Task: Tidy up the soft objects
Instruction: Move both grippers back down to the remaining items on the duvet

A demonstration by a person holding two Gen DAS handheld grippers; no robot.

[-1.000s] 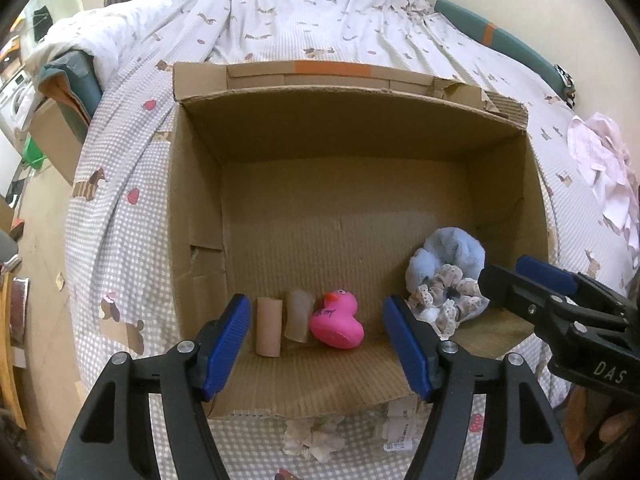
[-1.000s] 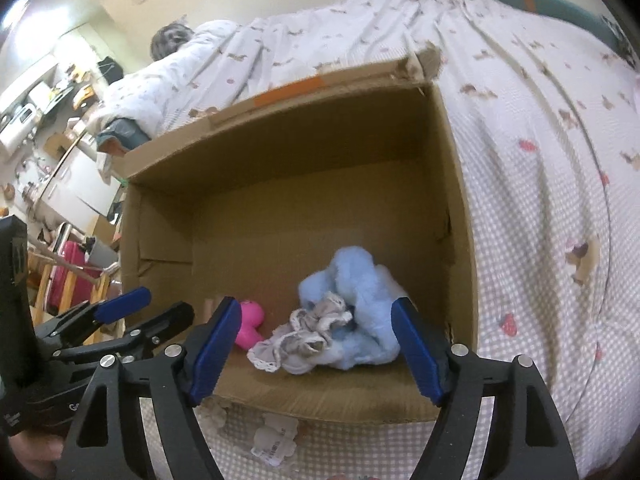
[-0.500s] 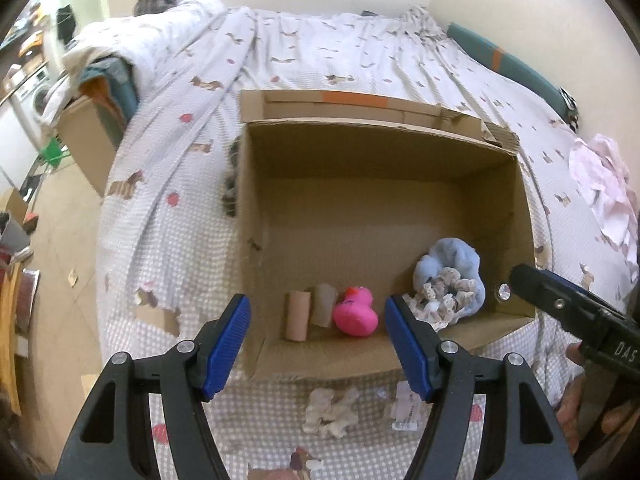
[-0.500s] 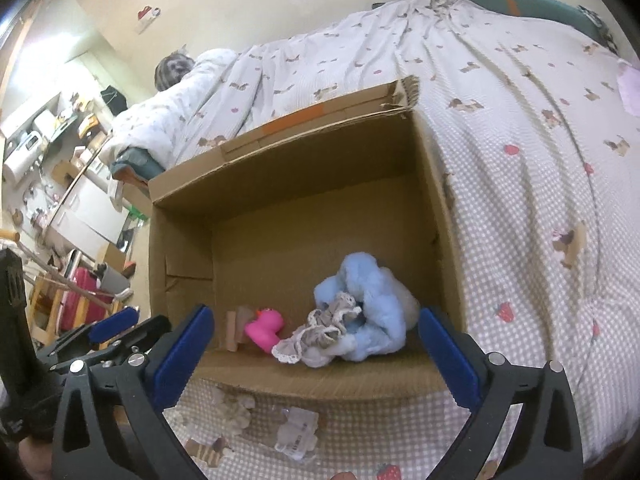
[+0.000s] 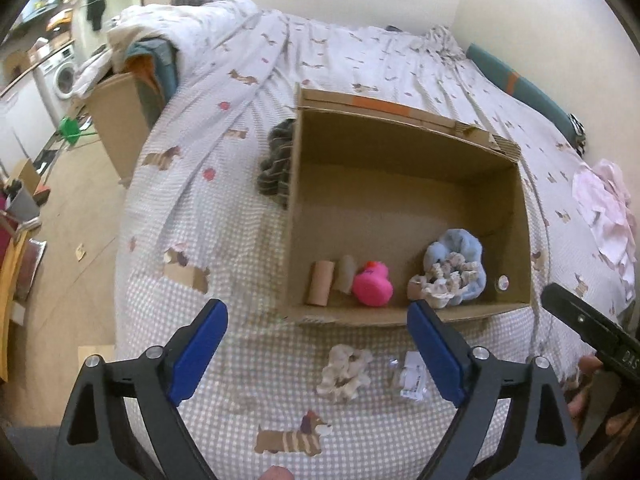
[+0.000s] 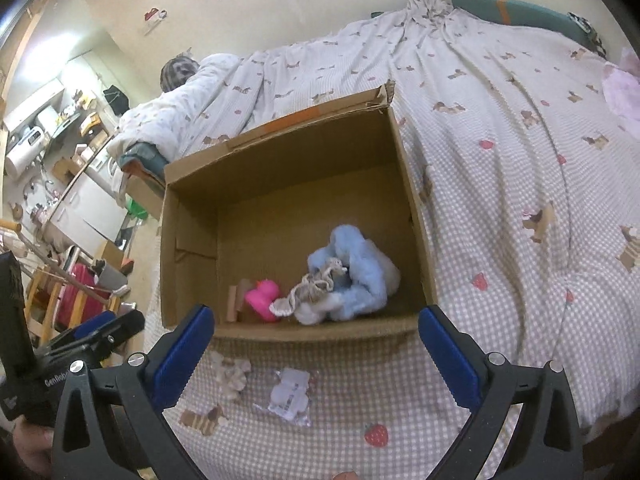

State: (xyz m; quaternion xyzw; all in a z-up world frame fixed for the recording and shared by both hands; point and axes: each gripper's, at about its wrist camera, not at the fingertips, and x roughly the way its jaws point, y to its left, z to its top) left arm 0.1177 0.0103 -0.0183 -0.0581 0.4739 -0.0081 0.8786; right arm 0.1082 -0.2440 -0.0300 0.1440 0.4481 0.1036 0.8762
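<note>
An open cardboard box (image 5: 408,148) (image 6: 288,156) stands on the bed. Inside near its front wall lie a pink rubber duck (image 5: 373,285) (image 6: 264,294), two beige rolls (image 5: 320,282), a fluffy blue scrunchie (image 5: 460,252) (image 6: 360,268) and a lacy cream scrunchie (image 5: 448,280) (image 6: 316,284) on top of it. Another cream scrunchie (image 5: 345,372) (image 6: 231,374) and a small plastic packet (image 5: 412,374) (image 6: 290,394) lie on the bedspread before the box. My left gripper (image 5: 316,354) and right gripper (image 6: 316,360) are both open and empty, in front of the box.
The bed has a checked bedspread (image 5: 224,240) with dog prints. A dark knitted item (image 5: 276,160) lies against the box's left outer wall. A pink cloth (image 5: 604,208) lies at the right. A second cardboard box (image 5: 120,120) and the floor are at the left.
Both grippers have pulled back and up from the box, which now looks smaller. The cream scrunchie and packet in front of the box have come fully into view. The right gripper's jaws have widened.
</note>
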